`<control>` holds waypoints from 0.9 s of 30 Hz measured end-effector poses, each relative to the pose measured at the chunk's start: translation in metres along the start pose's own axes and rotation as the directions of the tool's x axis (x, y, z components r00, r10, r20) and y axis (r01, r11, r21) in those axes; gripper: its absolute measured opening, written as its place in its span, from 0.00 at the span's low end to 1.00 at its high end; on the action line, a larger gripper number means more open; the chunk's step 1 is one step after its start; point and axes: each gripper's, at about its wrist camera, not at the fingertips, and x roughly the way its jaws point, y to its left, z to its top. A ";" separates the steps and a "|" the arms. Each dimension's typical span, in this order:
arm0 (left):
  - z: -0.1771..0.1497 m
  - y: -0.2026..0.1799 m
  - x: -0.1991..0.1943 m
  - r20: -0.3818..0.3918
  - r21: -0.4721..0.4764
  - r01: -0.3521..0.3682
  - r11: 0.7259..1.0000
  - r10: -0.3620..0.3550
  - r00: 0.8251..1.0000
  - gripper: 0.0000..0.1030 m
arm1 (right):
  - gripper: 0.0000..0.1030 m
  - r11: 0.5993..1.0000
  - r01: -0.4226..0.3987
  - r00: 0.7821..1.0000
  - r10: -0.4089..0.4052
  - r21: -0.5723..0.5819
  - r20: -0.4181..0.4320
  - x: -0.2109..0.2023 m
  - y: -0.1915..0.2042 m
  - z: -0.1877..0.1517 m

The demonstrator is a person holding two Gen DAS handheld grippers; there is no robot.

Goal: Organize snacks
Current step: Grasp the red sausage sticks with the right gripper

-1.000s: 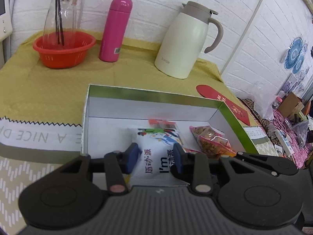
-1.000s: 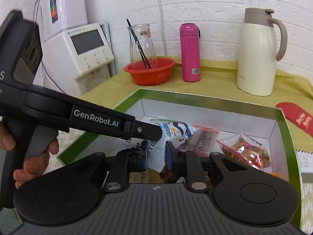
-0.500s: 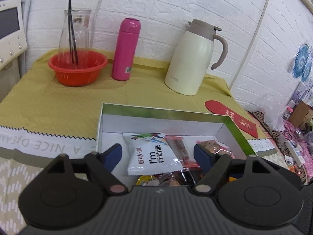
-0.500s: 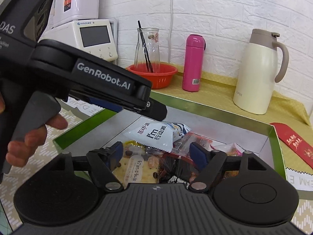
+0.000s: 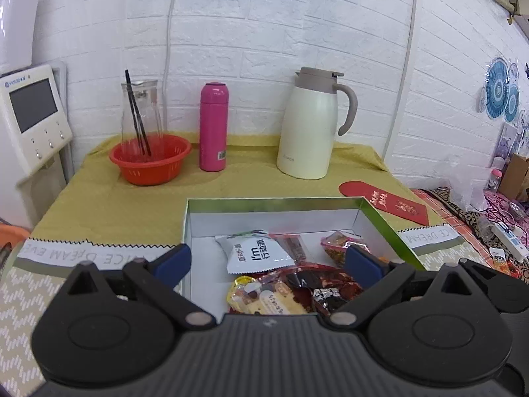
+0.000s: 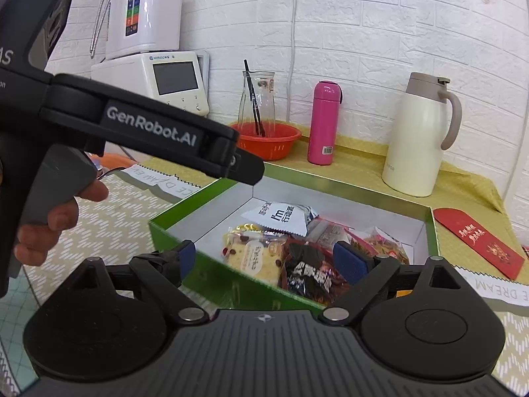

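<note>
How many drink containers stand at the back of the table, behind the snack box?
3. A glass carafe stands in the orange basket at left, the pink bottle stands mid-table, and the cream thermal jug stands to its right. None appears hidden.

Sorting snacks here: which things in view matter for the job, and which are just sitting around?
For the job:
- green box
- white snack bag
- yellow cake packet
- dark red packet
- orange snack packet

Just lying about:
- cream jug
- pink bottle
- red bowl
- glass carafe
- red envelope
</note>
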 end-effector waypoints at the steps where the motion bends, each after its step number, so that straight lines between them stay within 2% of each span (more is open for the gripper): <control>1: -0.003 -0.002 -0.008 0.004 -0.002 0.000 1.000 0.000 1.000 0.95 | 1.00 1.000 0.000 1.000 0.000 -0.002 0.001 -0.006 0.002 -0.002; 4: -0.013 -0.003 -0.032 0.026 -0.021 0.011 1.000 -0.010 1.000 0.95 | 1.00 1.000 -0.007 1.000 0.007 -0.002 0.004 -0.025 0.006 -0.010; 8: -0.033 0.001 -0.062 -0.001 -0.067 -0.006 0.998 0.006 1.000 0.95 | 1.00 0.999 -0.027 1.000 0.027 0.030 0.000 -0.049 0.011 -0.030; 14: -0.076 0.014 -0.095 -0.022 -0.119 0.042 0.992 -0.045 0.999 0.95 | 0.99 0.994 -0.085 0.993 0.091 0.072 -0.075 -0.063 0.031 -0.064; 18: -0.110 0.022 -0.107 -0.066 -0.160 0.041 0.986 -0.052 0.996 0.95 | 0.65 0.997 -0.081 0.994 0.081 0.003 -0.077 -0.064 0.049 -0.071; 24: -0.138 0.036 -0.125 -0.082 -0.216 0.081 0.973 -0.100 0.992 0.95 | 0.64 0.993 -0.111 0.992 0.108 -0.035 -0.057 -0.038 0.047 -0.047; 27: -0.141 0.043 -0.127 -0.087 -0.224 0.079 0.971 -0.101 0.991 0.95 | 0.68 0.992 -0.126 0.988 0.123 -0.026 -0.089 -0.013 0.043 -0.042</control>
